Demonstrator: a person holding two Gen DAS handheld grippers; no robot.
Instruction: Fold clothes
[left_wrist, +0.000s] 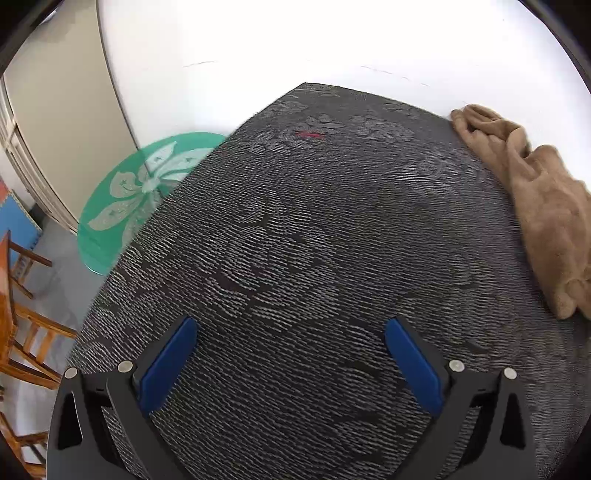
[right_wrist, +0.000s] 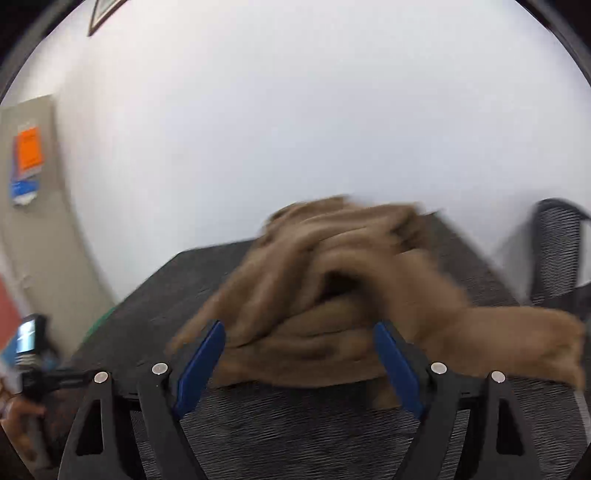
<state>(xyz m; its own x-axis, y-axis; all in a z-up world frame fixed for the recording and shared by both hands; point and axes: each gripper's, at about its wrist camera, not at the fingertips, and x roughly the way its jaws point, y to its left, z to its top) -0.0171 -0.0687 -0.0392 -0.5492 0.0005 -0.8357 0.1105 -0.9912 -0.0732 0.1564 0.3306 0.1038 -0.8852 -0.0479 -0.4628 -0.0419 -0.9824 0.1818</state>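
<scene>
**Two spread grippers over a dark tablecloth with a crumpled brown garment**

In the left wrist view, the dark patterned tablecloth (left_wrist: 295, 258) filled the centre, its far edge meeting a white wall (left_wrist: 295, 37) and its left edge dropping toward a green round table (left_wrist: 122, 199) and wooden chair (left_wrist: 22, 325). The left gripper (left_wrist: 291, 332) was spread wide, holding nothing. The brown garment (left_wrist: 535, 206) lay bunched at right. In the right wrist view, the right gripper (right_wrist: 299, 332) was spread, the blurred garment (right_wrist: 332, 288) between its fingers; contact was unclear.
</scene>
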